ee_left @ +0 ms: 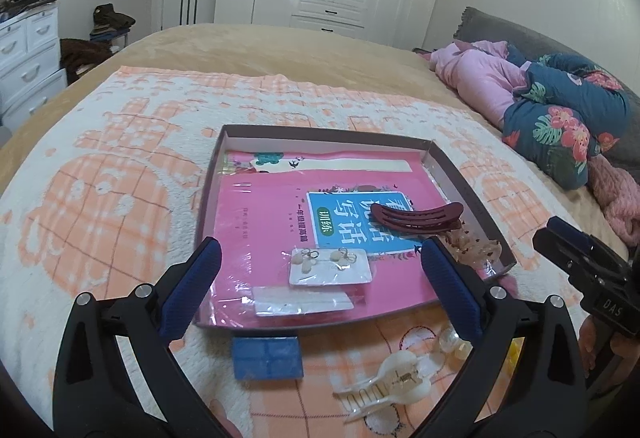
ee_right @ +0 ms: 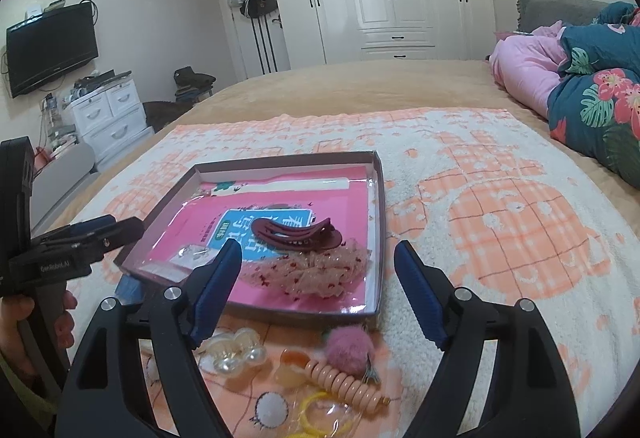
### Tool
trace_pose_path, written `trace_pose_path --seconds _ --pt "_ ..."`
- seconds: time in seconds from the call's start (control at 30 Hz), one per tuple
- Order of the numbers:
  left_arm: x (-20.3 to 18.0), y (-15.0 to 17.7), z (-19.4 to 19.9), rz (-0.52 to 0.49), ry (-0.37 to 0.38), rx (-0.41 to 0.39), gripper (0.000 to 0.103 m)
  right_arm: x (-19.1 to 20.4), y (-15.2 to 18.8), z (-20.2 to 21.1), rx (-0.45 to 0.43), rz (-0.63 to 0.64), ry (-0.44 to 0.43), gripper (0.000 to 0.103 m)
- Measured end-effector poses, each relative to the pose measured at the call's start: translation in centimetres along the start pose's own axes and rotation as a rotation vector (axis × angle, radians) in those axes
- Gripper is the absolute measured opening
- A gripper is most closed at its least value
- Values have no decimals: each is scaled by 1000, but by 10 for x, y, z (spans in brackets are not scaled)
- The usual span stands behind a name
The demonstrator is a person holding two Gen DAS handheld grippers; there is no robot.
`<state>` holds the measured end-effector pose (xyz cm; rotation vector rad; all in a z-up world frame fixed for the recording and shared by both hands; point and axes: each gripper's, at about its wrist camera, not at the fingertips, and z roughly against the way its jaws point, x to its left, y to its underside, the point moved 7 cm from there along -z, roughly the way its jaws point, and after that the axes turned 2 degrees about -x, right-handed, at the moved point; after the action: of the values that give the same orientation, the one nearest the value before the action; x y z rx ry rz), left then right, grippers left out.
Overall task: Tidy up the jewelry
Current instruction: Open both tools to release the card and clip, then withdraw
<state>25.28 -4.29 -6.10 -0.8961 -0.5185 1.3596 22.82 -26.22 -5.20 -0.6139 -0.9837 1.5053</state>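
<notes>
A shallow box tray (ee_left: 320, 133) lined with a pink book lies on the bed. Inside it are a dark red hair clip (ee_left: 416, 215), a lace scrunchie (ee_right: 316, 272), a card with earrings (ee_left: 330, 266) and a second flat packet (ee_left: 304, 302). My left gripper (ee_left: 320, 250) hovers open over the tray's near edge, above the earring card, with nothing between its fingers. My right gripper (ee_right: 318, 250) is open just in front of the scrunchie and touches nothing. On the blanket before the tray lie a cream claw clip (ee_left: 396, 382), a pearl clip (ee_right: 236, 352), a pink pompom (ee_right: 350, 350) and a coil hair tie (ee_right: 344, 382).
A small blue box (ee_left: 267, 358) sits by the tray's near edge. Yellow hair ties in a clear bag (ee_right: 320, 418) and an orange clip (ee_right: 292, 366) lie close to me. A folded pink and floral quilt (ee_right: 580, 85) fills the right side of the bed. White wardrobes stand behind.
</notes>
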Motion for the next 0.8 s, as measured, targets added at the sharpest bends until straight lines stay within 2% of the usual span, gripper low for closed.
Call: trace_pose_path --seconds 0.57,0.8 --pt "7 10 25 28 -12 -18 91 8 13 30 -10 24 -16 80" --pt "9 18 35 38 -11 -18 91 11 30 40 18 39 -20 81"
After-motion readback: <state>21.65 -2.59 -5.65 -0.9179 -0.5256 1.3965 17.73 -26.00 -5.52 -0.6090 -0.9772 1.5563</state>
